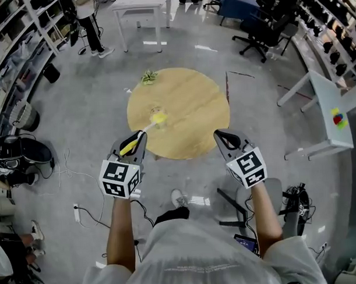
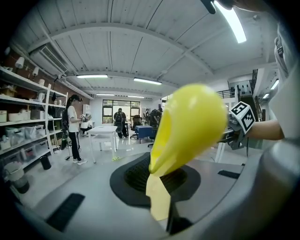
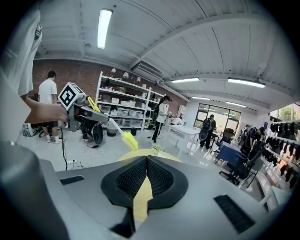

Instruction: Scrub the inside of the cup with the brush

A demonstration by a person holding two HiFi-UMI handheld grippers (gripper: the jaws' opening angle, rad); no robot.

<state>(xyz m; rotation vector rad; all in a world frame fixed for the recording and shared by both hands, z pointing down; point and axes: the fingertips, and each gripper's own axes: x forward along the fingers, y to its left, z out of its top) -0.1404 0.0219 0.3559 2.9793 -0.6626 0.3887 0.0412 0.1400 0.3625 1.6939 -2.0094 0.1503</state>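
A round wooden table (image 1: pixel 189 118) stands in front of me. On its left part a clear cup (image 1: pixel 156 110) shows only faintly. My left gripper (image 1: pixel 140 136) is shut on the yellow handle (image 1: pixel 130 146) of a brush, whose yellow head (image 1: pixel 159 118) hangs right by the cup. In the left gripper view the handle (image 2: pixel 187 126) fills the middle, clamped in the left gripper (image 2: pixel 159 176). My right gripper (image 1: pixel 220 134) is shut and holds nothing, at the table's near right edge. The right gripper view shows its pads closed (image 3: pixel 146 161) and the brush head (image 3: pixel 128 139) to the left.
A small green thing (image 1: pixel 148 76) lies at the table's far edge. Shelves (image 1: pixel 11 51) line the left wall, with bags and cables on the floor. A white table (image 1: pixel 139 3) and a person (image 1: pixel 89 25) are behind. Office chairs (image 1: pixel 261 33) and a white desk (image 1: pixel 334 115) stand at the right.
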